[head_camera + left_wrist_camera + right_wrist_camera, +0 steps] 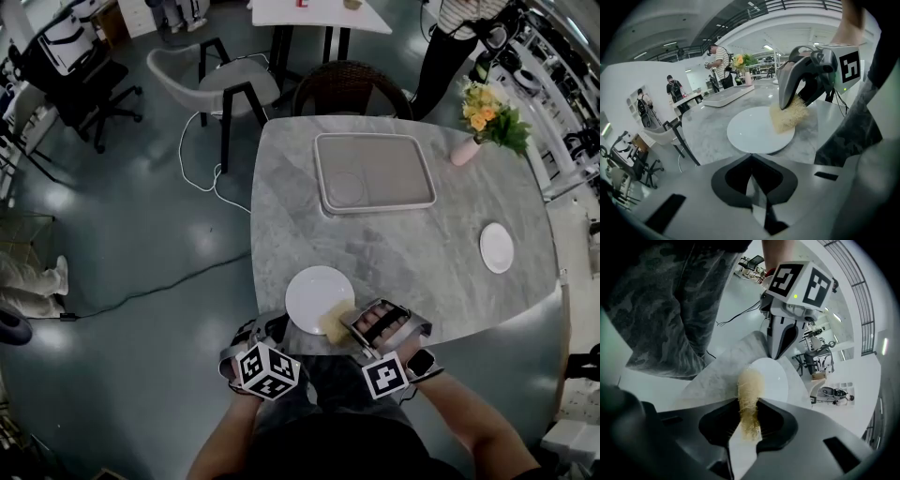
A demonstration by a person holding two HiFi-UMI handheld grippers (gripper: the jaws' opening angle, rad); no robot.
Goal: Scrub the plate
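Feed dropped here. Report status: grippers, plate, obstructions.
Left gripper shut, tips at plate rim. Right gripper shut on scrub pad, pad on plate's edge. Nothing in the way.

One big plate (314,292) and one small plate (497,247) — two in all. One tray (375,202), one vase (465,150), one sponge (334,322) — and a pair: left tongs (279,325), right tongs (351,323).

Plate (314,292) rim beneath scrub pad (334,323)

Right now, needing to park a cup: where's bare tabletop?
Free: grey marble table left of the grey rectangular tray, and between tray and small white plate. Crowded: the near edge, round the large white plate and yellow scrub pad.
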